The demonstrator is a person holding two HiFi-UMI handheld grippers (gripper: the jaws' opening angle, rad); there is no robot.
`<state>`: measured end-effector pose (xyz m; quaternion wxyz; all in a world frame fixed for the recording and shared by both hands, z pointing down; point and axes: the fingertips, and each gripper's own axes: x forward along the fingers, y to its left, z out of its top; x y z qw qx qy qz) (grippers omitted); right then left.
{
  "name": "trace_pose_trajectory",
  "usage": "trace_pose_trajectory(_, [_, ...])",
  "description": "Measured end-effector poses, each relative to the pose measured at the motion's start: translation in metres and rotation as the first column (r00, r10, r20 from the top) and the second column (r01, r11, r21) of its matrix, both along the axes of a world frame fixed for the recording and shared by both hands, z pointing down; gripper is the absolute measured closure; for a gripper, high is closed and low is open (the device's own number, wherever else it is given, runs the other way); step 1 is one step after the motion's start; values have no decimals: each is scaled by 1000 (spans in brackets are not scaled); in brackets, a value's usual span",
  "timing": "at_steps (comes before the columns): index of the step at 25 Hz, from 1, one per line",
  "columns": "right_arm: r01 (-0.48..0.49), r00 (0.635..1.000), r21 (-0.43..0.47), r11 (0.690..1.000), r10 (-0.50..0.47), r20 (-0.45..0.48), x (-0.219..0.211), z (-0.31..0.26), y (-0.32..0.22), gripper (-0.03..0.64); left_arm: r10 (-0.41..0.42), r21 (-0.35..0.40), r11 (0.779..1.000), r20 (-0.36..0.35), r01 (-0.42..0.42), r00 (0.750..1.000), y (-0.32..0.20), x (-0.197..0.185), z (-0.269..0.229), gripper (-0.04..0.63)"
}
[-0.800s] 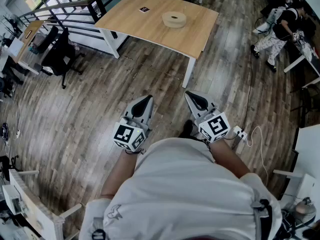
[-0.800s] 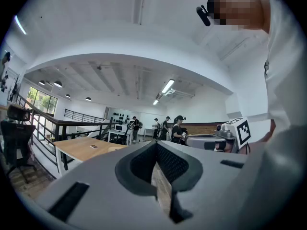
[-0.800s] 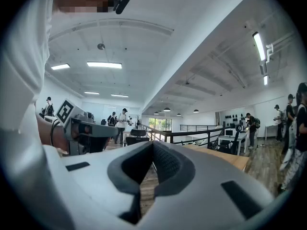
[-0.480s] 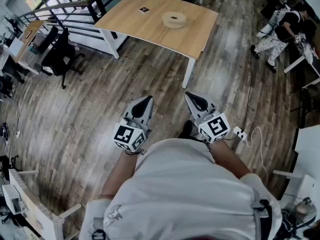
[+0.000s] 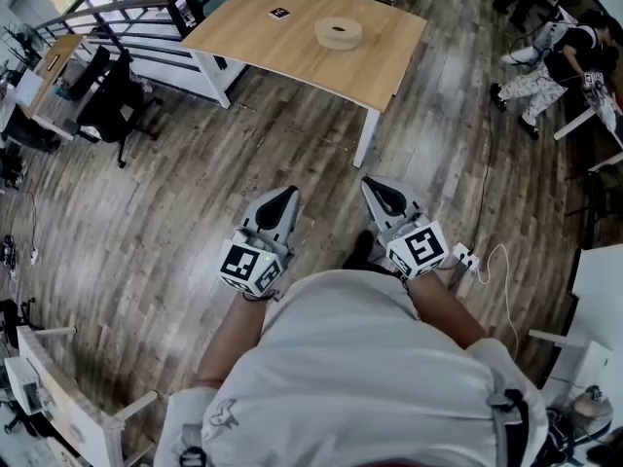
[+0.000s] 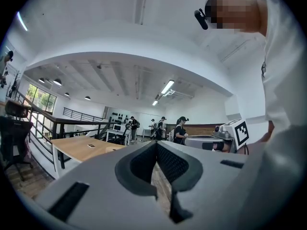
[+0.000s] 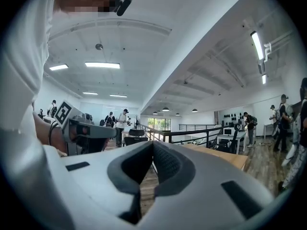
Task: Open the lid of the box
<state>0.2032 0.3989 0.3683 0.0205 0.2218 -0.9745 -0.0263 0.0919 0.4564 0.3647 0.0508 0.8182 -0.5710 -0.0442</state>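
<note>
Overhead, box (image 5: 339, 33) on table (image 5: 282, 54); gripper views: jaws closed.

White tee (image 5: 360, 377), small logo (image 5: 222, 413) lower left. Left gripper (image 5: 283, 196), right gripper (image 5: 378, 189): grey shells, dark pads (image 6: 143, 163), black-white marker cubes (image 5: 248, 264).

I hold the left gripper (image 5: 283, 195) and the right gripper (image 5: 376, 186) side by side just ahead of my torso, a small gap between them, both pointing level toward the far side. On each, the jaws are pressed together with nothing between them. The left marker cube (image 5: 249, 265) and right marker cube (image 5: 419, 247) sit at the near ends. My left forearm (image 5: 232, 337) and right forearm (image 5: 444, 309) run back close to my body
</note>
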Motion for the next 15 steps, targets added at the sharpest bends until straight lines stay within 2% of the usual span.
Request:
trace_pose_trajectory(5, [-15,1000,-9,1000,15,-9,1,4,-16,607,-4,-2,1000,1,4,1000,-14,1,3,589])
trace_pose_trajectory(8, [-25,1000,-36,999,25,-3,2,8,-28,538,-5,-4,1000,4,5,1000,-26,2,5,586])
trace_pose_trajectory(12, [-35,999,-30,999,35,-13,6,12,-53,475,5,-15,1000,19,-5,1000,-50,6,12,487])
trace_pose_trajectory(15, [-46,999,-45,998,46,-4,11,17,-75,454,13,-30,999,18,-12,1000,-72,11,18,423])
